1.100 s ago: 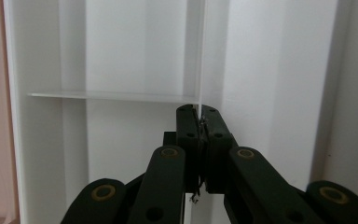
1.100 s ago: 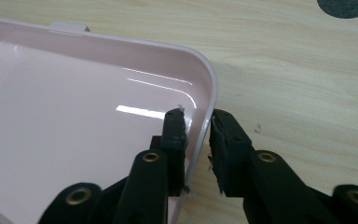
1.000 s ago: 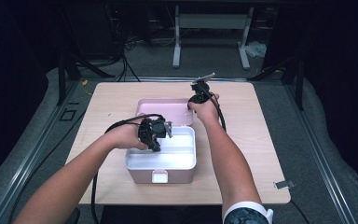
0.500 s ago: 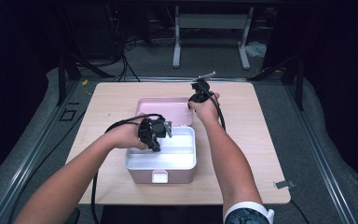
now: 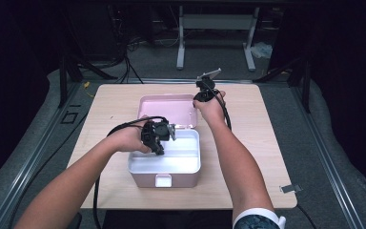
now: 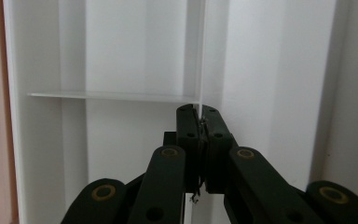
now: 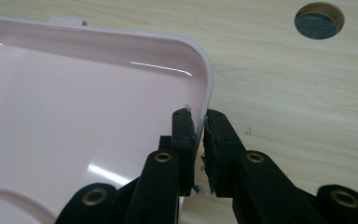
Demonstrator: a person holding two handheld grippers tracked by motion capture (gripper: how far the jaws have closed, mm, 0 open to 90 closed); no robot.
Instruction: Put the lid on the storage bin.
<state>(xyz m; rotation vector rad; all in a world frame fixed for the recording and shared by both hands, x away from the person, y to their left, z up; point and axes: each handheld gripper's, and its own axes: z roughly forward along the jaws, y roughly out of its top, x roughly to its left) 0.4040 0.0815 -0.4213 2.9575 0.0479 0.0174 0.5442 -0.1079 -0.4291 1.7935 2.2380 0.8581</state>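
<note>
Hands are working a pink storage box (image 5: 164,179) at the middle of a light wooden surface (image 5: 262,157), seen from the high view with both forearms reaching in from the bottom edge. The box is sitting open, its white divided insert (image 5: 181,160) facing up and its pink lid (image 5: 169,109) lying back toward the far side of the surface.

The left gripper (image 5: 156,137) is hovering over the insert's near-left portion. In the left gripper view, the left gripper (image 6: 199,116) is pinching a thin white divider wall (image 6: 200,56) of the insert, its jaws pressed together on that upright partition, with a shorter cross divider (image 6: 112,95) running off to one side.

The right gripper (image 5: 204,91) is sitting at the lid's far right corner. In the right gripper view, the right gripper (image 7: 199,122) is clamping the lid's rounded rim (image 7: 205,74), one jaw inside the glossy pink shell and the other outside over the wood grain, the two nearly closed on the edge. A round cable hole (image 7: 319,20) is showing in the surface beyond. Cables are trailing from both grippers back along the arms.
</note>
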